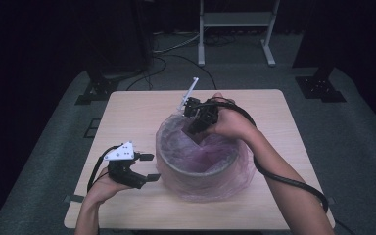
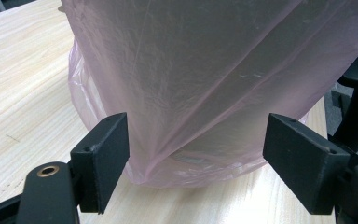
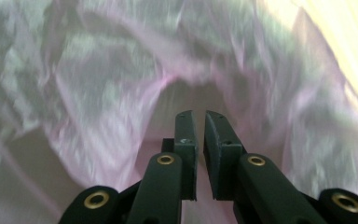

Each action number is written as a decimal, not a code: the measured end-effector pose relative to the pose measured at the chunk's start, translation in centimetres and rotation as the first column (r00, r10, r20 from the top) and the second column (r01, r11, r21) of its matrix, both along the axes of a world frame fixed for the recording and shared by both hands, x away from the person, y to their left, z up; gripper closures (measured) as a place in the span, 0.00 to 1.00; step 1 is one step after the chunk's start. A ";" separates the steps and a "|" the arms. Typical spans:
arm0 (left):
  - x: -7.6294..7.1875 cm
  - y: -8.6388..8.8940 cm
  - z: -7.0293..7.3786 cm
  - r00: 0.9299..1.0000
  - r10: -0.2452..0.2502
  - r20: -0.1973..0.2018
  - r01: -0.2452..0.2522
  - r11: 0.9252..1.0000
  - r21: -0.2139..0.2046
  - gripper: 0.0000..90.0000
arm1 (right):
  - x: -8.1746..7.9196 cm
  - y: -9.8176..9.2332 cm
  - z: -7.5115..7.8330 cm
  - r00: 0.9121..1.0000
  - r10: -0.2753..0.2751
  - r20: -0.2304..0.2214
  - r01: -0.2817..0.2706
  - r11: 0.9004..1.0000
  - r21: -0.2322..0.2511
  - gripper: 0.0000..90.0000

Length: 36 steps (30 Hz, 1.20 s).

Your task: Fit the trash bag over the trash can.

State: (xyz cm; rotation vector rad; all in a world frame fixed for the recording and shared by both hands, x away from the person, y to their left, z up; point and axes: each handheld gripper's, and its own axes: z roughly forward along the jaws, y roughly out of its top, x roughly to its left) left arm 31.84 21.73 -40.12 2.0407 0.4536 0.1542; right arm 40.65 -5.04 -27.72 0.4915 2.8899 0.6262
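Lining the grey round bin (image 1: pixel 198 169) mid-desk (image 1: pixel 127 112) with a pink plastic bag (image 1: pixel 225 188), so the right claw (image 1: pixel 194 133) dips inside, nearly clenched, maybe pinching film to push it down, while the left claw (image 1: pixel 148 167) waits released just beside the outer wall.

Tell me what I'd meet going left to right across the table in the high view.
Left gripper held in a hand, then the round bin lined with a pink bag, then the right gripper reaching into it, then bare table.
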 end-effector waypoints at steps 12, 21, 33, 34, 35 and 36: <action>0.0 0.0 0.1 1.000 0.007 0.010 -0.007 1.000 -0.008 0.24 | -3.1 3.1 -2.0 0.986 0.151 -0.073 -0.155 0.986 -0.057 0.94; 0.0 0.1 0.2 1.000 0.005 0.012 -0.005 1.000 -0.010 0.24 | -3.4 5.5 -2.2 0.982 0.180 -0.064 -0.183 0.982 -0.048 0.94; 0.0 -0.1 0.1 1.000 0.003 0.013 -0.003 1.000 -0.012 0.24 | -3.3 0.9 -1.9 0.992 0.098 -0.081 -0.105 0.990 -0.092 0.95; 0.0 -0.2 0.1 1.000 0.002 0.014 -0.002 1.000 -0.012 0.24 | -3.4 0.6 -2.0 0.992 0.095 -0.085 -0.103 0.989 -0.102 0.95; 0.0 -0.2 0.1 1.000 0.002 0.015 -0.001 1.000 -0.012 0.25 | -3.5 0.3 -2.2 0.991 0.094 -0.092 -0.105 0.987 -0.120 0.95; 0.0 -0.3 0.1 1.000 0.001 0.016 -0.001 1.000 -0.011 0.25 | -3.5 0.2 -2.3 0.991 0.093 -0.093 -0.105 0.986 -0.130 0.95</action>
